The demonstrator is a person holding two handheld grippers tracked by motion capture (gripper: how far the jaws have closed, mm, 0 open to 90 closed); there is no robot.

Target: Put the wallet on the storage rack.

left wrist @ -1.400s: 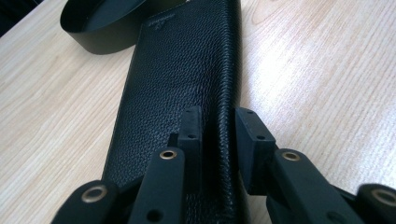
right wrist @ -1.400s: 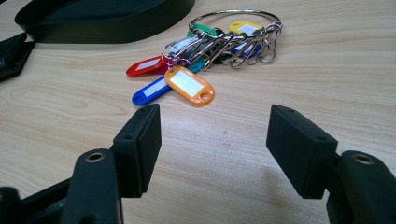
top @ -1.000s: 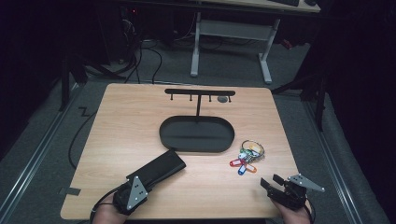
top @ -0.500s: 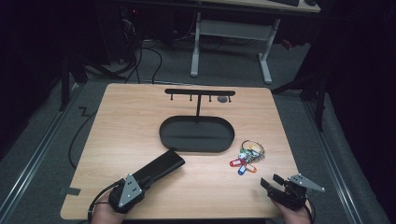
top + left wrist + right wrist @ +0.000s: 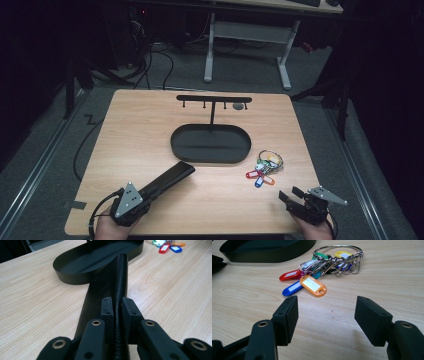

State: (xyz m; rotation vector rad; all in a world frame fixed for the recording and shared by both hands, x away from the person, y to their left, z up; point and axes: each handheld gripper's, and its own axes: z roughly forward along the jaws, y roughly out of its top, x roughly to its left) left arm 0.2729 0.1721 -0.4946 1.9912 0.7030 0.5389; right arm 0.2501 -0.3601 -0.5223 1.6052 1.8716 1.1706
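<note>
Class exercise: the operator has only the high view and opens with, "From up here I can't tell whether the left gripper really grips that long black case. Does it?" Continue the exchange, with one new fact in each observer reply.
Observer: Yes. In the left gripper view, the left gripper has its jaws pressed on the rounded, textured edge of the black case.
Operator: And the right gripper?
Observer: The right gripper is open, with bare table between its jaws.
Operator: What lies ahead of it?
Observer: The bunch of key tags. The orange tag lies nearest, and its white label looks blank.
</note>
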